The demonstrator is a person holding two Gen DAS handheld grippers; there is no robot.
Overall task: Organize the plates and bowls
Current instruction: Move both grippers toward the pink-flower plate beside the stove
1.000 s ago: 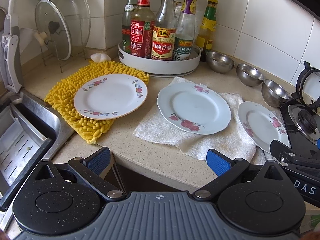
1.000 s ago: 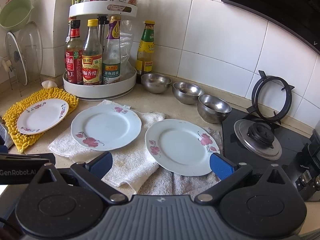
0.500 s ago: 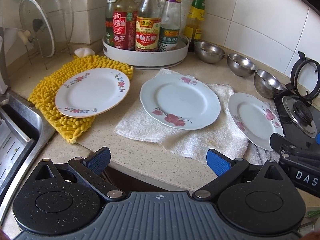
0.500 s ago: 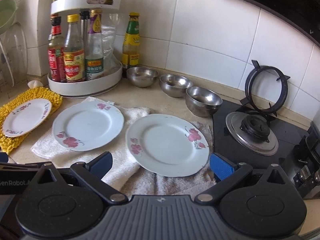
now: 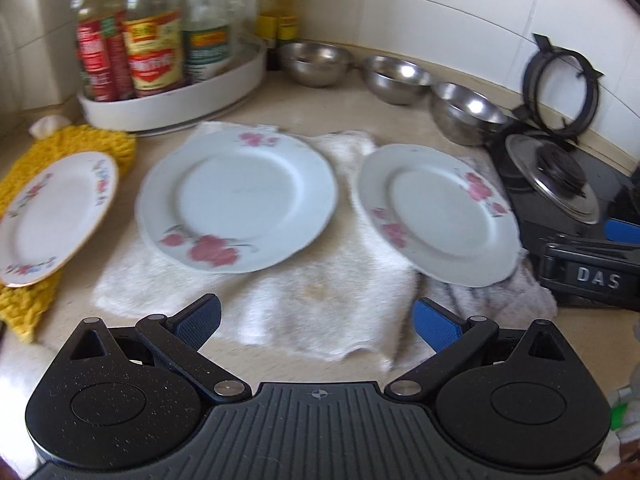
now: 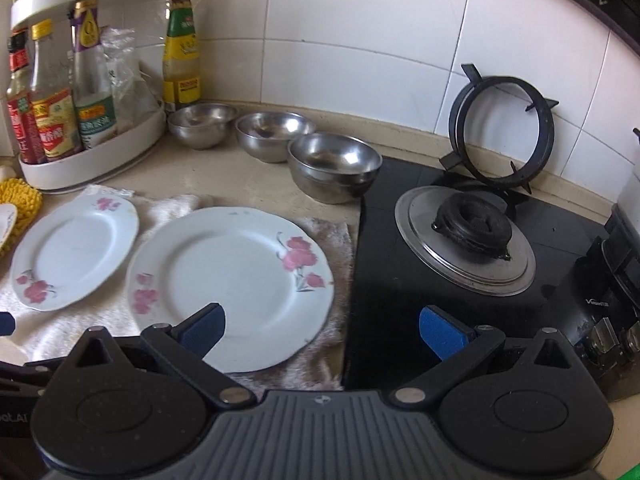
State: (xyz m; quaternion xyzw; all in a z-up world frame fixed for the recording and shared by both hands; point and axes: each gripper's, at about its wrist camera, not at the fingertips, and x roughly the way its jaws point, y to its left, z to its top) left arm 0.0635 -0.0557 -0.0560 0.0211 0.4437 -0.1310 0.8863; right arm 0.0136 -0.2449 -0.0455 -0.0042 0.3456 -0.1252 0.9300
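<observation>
You've swung both grippers right since a second ago. Your right gripper (image 6: 320, 330) now has its spread, empty fingers over the flowered plate (image 6: 230, 280); left gripper (image 5: 316, 322), also spread, faces the middle plate (image 5: 238, 200). Nothing's stacked yet.

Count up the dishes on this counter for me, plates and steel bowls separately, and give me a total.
Plates: 3, the small plate on the yellow mat, the middle plate and the right plate on the white towel.
Steel bowls: 3, the left bowl, the middle bowl and the right bowl.
Total: 6.
</observation>
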